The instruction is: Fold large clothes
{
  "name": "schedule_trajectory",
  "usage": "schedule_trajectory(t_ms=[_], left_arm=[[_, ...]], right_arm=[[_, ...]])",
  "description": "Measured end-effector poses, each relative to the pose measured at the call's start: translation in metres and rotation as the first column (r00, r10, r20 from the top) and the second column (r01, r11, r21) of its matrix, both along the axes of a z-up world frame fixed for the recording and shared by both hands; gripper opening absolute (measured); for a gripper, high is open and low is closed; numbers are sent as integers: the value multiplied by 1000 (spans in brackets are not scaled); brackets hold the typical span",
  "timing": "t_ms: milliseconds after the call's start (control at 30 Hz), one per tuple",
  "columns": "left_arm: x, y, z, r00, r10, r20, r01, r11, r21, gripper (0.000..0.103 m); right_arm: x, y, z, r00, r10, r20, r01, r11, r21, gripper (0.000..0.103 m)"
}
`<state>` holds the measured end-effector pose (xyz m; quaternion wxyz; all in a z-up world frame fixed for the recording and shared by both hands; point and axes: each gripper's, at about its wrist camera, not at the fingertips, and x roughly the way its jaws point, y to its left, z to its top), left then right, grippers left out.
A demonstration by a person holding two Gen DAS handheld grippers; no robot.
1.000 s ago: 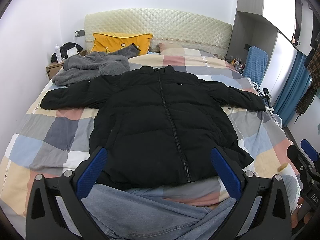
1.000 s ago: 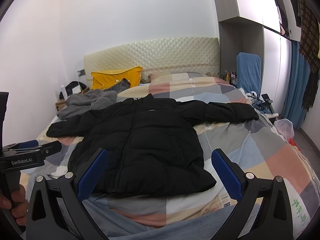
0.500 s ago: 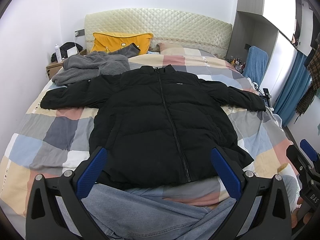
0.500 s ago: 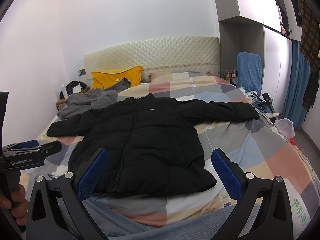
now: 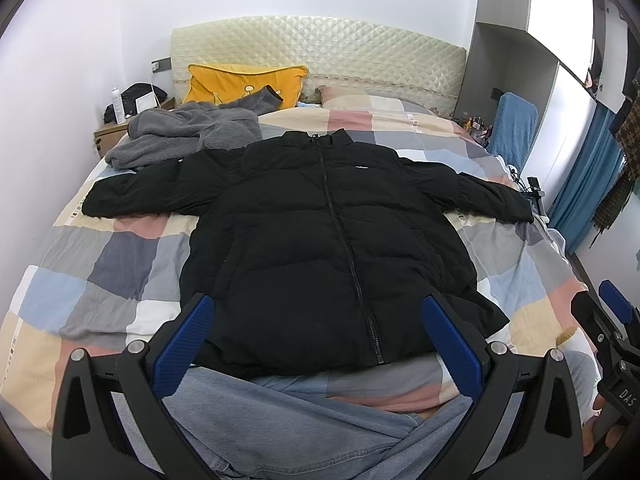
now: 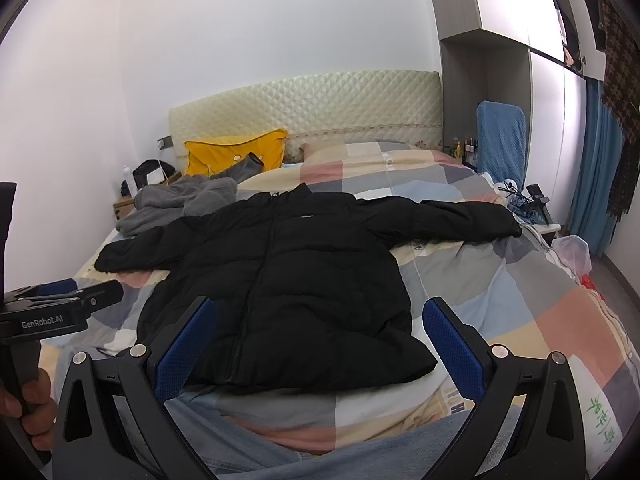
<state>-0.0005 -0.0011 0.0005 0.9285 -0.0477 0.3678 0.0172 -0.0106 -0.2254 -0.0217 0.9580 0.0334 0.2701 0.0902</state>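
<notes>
A black puffer jacket (image 5: 320, 240) lies flat and zipped on the checked bedspread (image 5: 100, 264), front up, both sleeves spread out to the sides. It also shows in the right wrist view (image 6: 288, 280). My left gripper (image 5: 318, 336) is open and empty, held above the jacket's hem. My right gripper (image 6: 318, 340) is open and empty, also near the hem, to the right of the left one. The left gripper's body (image 6: 52, 316) shows at the left edge of the right wrist view.
A grey fleece garment (image 5: 188, 136) lies at the bed's far left beside a yellow pillow (image 5: 244, 82). Blue jeans (image 5: 300, 428) lie at the near edge. A nightstand (image 5: 116, 132) stands left, a blue chair (image 5: 514, 128) and curtains (image 5: 588, 184) right.
</notes>
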Motion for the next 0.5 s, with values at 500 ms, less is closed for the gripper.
schedule_trajectory(t_ms=[500], left_arm=[[6,7,-6,1000,19,-20,-19,1000,-13,103]], right_arm=[[6,-1,-8,1000,5,-6,-5,1000,-4,103]])
